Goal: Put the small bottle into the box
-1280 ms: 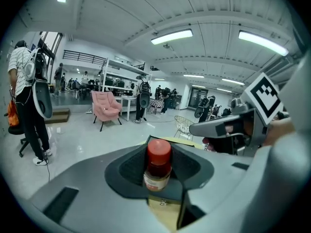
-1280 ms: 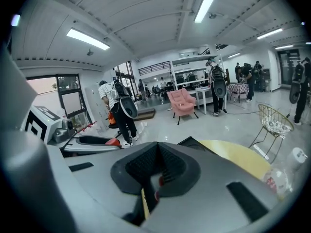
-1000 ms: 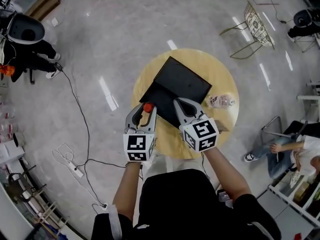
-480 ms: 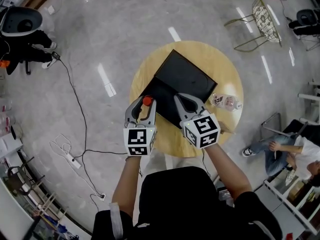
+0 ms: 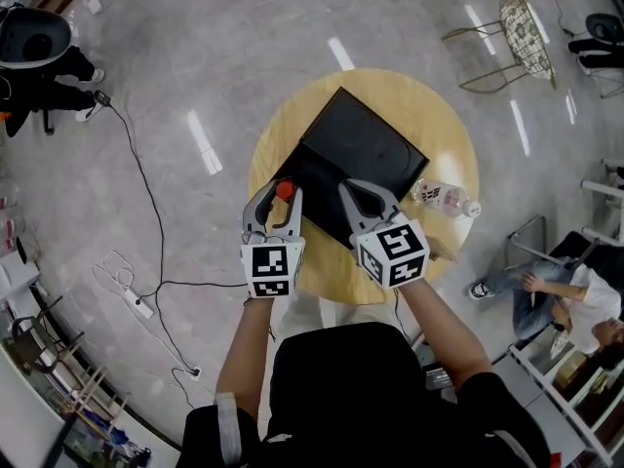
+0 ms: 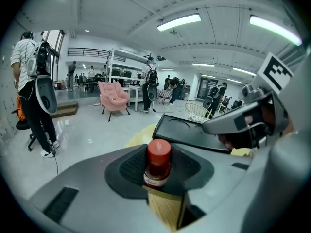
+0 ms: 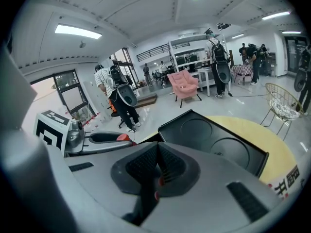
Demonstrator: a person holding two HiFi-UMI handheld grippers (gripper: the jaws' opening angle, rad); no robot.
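Note:
A small bottle (image 5: 284, 190) with a red cap (image 6: 159, 154) stands upright between the pads of my left gripper (image 5: 276, 193), which is shut on it at the near-left corner of the black box (image 5: 356, 154). In the left gripper view the box (image 6: 189, 130) lies just beyond the bottle. My right gripper (image 5: 357, 193) hovers over the box's near edge, beside the left one. Its jaws (image 7: 156, 171) are pressed together with nothing held. The box (image 7: 209, 135) shows two round recesses on its top face.
The box sits on a round wooden table (image 5: 439, 130). A clear plastic bottle (image 5: 444, 200) lies on its side at the table's right. A wire chair (image 5: 522, 37) stands far right, a cable (image 5: 146, 213) runs across the floor at left, and a seated person (image 5: 575, 300) is at right.
The head view has shifted slightly. Both grippers keep their places by the box, and the left one still holds the bottle.

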